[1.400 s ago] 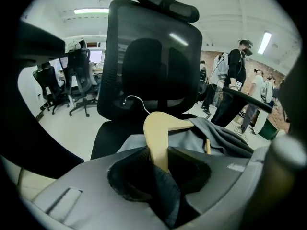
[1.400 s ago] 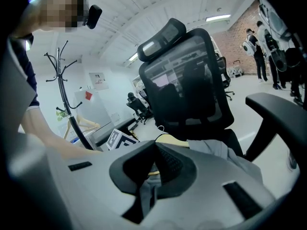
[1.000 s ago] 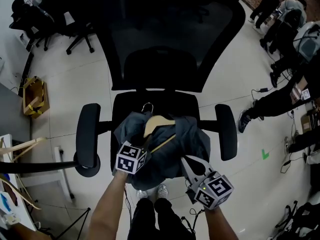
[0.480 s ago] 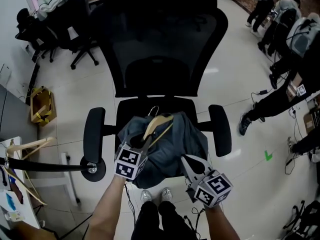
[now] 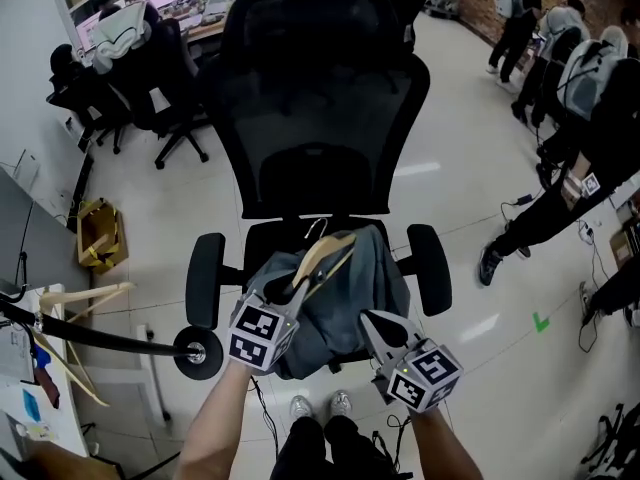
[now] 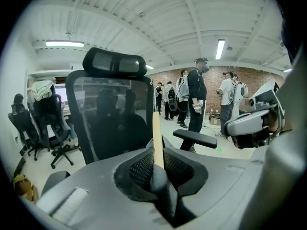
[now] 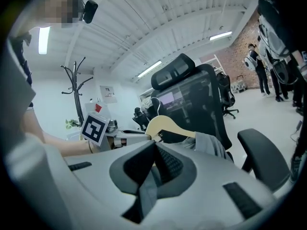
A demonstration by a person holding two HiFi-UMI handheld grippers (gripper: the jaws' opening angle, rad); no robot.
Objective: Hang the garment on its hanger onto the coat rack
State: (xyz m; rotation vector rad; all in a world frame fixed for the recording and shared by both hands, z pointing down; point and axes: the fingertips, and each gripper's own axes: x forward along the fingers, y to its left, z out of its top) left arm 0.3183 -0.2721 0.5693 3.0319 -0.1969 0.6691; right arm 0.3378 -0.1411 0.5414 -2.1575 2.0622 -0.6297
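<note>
one dark grey garment (image 5: pixel 360 293), draped on a wooden hanger (image 5: pixel 322 256), sits over the seat of a black office chair (image 5: pixel 320 118), between its armrests. whether it rests on the seat or hangs clear cannot be told.

- left gripper (image 5: pixel 298 288): fingers closing on a wooden part of the hanger, which stands upright between them with the pads pressing on it. the grip is on the frame rather than the cloth, judged so that garment and hanger lift as one.
- metal hook (image 5: pixel 318 230): free and pointing toward the chair back, left clear for the rack.
- right gripper (image 5: pixel 373 320): fingers together, nothing seen between them, just beside the garment's near edge. judged a spare hand for steadying.
- coat rack (image 7: pixel 76 87): black and branched, well apart beyond the left arm. hanging not yet done.
</note>
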